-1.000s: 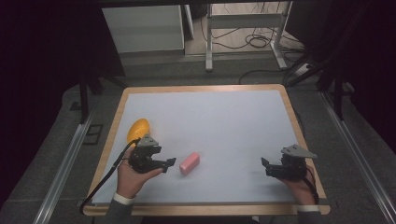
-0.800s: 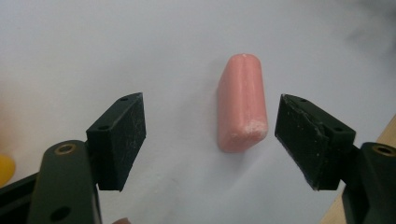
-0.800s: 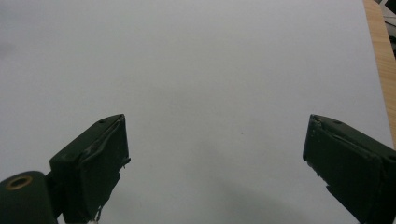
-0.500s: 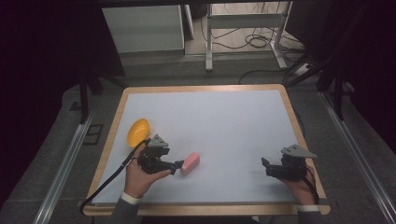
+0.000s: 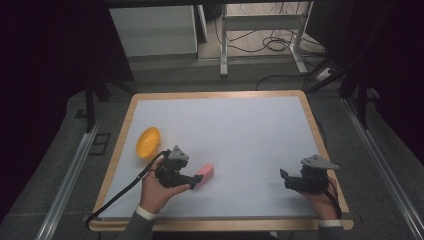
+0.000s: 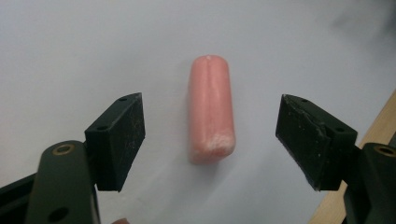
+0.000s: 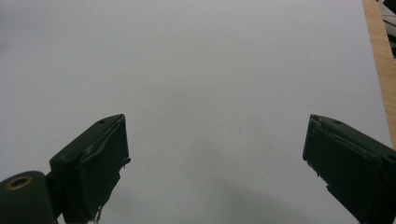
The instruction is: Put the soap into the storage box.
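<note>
The pink block point(image 6: 210, 108) is a short, rounded bar (soft-edged, with a faint seam along its top) lying flat on the white counter point(image 5: 240, 130). It sits near the front left, pointing away, untouched, between the left tool's point(image 6: 210, 140) spread jaws.

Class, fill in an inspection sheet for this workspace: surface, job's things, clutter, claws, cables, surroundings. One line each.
Surface: white table top with a wooden rim, bare in the middle.
Job's things: pink block lying flat, between the left claw's open jaws, untouched.
Clutter: yellow bowl near the left edge.
Claws: left claw open around the block; right claw open over bare surface.
Cables: black cable trailing from the left claw off the front edge; loose cables on the floor beyond.
Surroundings: metal frame legs, white cabinet, dark floor.
</note>
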A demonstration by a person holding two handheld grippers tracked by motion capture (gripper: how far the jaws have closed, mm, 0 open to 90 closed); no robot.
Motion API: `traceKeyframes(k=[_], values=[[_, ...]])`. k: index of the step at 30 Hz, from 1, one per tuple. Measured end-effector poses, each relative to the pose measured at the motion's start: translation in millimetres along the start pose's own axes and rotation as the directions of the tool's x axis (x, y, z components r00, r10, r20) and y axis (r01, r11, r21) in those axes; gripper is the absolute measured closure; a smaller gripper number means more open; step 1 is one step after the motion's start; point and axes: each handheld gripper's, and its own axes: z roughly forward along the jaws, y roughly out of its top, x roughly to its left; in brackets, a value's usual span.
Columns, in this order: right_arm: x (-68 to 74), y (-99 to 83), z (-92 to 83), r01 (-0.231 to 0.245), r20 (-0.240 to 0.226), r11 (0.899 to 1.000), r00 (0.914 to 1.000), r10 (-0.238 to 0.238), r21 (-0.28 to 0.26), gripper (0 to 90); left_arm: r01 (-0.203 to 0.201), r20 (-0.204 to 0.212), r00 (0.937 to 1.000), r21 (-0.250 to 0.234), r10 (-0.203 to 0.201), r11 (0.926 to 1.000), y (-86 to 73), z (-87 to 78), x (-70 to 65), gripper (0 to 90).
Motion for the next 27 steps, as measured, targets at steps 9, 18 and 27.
traceKeyframes(k=[9, 18, 27], values=[[-0.8, -0.5, 0.1, -0.004, 0.000, 1.000, 1.0000, 0.004, 0.004, 6.5, -0.010, 0.003, 0.9999, 0.032, 0.010, 0.9994, 8.1, 18.0, -5.9, 25.2], [-0.5, -1.2, 2.0, -0.003, 0.002, 1.000, 1.0000, 0.003, 0.009, 6.5, 0.024, 0.000, 0.9997, 0.056, -0.025, 0.9981, 10.5, 33.5, -1.6, 29.0], [-0.7, -2.1, 3.3, 0.000, 0.007, 1.000, 1.0000, 0.000, 0.016, 6.5, 0.047, -0.019, 0.9988, 0.090, -0.045, 0.9948, 8.8, 51.3, -1.4, 34.7]])
